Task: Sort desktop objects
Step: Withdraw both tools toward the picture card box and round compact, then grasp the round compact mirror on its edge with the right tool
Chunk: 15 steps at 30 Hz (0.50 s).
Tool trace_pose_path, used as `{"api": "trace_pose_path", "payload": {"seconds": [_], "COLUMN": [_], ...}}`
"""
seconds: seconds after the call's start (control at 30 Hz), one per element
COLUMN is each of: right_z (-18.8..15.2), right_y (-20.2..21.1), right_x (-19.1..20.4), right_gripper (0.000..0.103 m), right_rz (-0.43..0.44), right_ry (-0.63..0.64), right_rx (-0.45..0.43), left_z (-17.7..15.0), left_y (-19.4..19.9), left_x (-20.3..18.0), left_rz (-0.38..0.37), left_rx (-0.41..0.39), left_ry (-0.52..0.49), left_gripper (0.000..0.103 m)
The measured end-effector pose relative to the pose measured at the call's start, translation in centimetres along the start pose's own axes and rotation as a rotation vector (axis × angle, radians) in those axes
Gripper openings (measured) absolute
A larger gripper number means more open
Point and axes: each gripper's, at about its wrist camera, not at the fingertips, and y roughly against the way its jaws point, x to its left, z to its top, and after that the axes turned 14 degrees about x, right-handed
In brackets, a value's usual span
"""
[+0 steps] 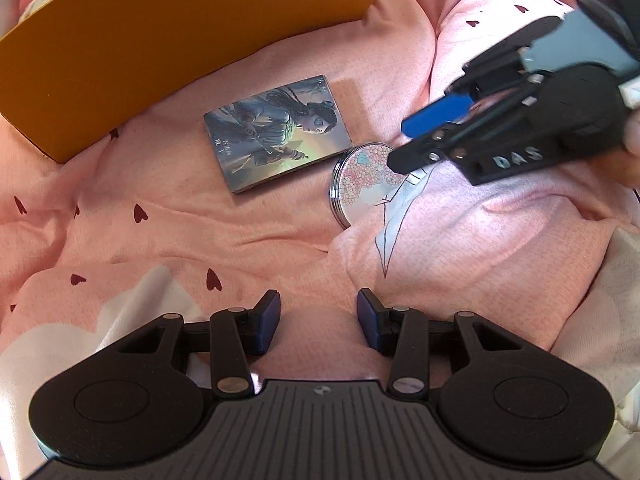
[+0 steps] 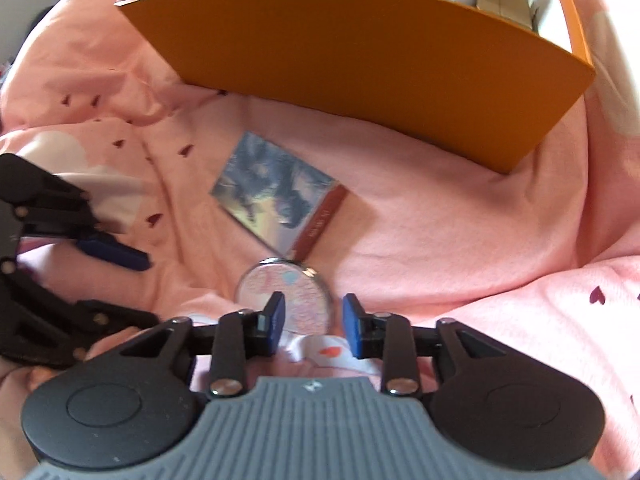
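A: Right gripper (image 2: pixel 313 322) is hovering w/ jaws spread, nothing pinched, tips just over the round compact (image 2: pixel 285 294). Left gripper (image 1: pixel 318 320) is also hanging spread & empty, over bare bedding.

B: So what's getting sorted?

A: Orange box (image 2: pixel 360 68) is already holding stuff: plush toys, a pink item, small cartons at the back. Two things are still lying out on the pink blanket (image 1: pixel 160 220): the compact & a picture card pack (image 1: pixel 276 132), just beside each other, near the box's front wall.

B: Materials?

A: Compact's looking like a flat disc w/ a shiny metal rim & floral print lid, prob slippery at the edge. Card pack's a thin rectangular slab, glossy, iridescent face, dark red spine. Box is looking like stiff matte cardboard. Blanket's soft, wrinkled, heart-printed, so things are sitting slightly tilted.
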Motion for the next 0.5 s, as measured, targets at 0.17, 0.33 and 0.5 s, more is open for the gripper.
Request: {"api": "trace_pose_path", "payload": {"seconds": [0.17,0.33,0.5], "right_z": [0.6,0.4,0.7], "right_y": [-1.9,-3.1,-4.0], "right_x": [-1.4,-1.7,-0.8], "right_gripper": [0.044,0.056,0.061], "right_rz": [0.088,0.127,0.116], "right_ry": [-0.023,-0.026,0.011], "right_rx": [0.072,0.075,0.067], "left_z": [0.1,0.2,0.1], "left_y": [-0.1,-0.1,-0.2], "left_x": [0.3,0.3,-0.1], "left_rz": [-0.006,-0.003,0.007], "left_rx": [0.002,0.005,0.003], "left_ry": [0.007,0.008,0.010], "left_gripper": [0.048,0.048,0.048]}}
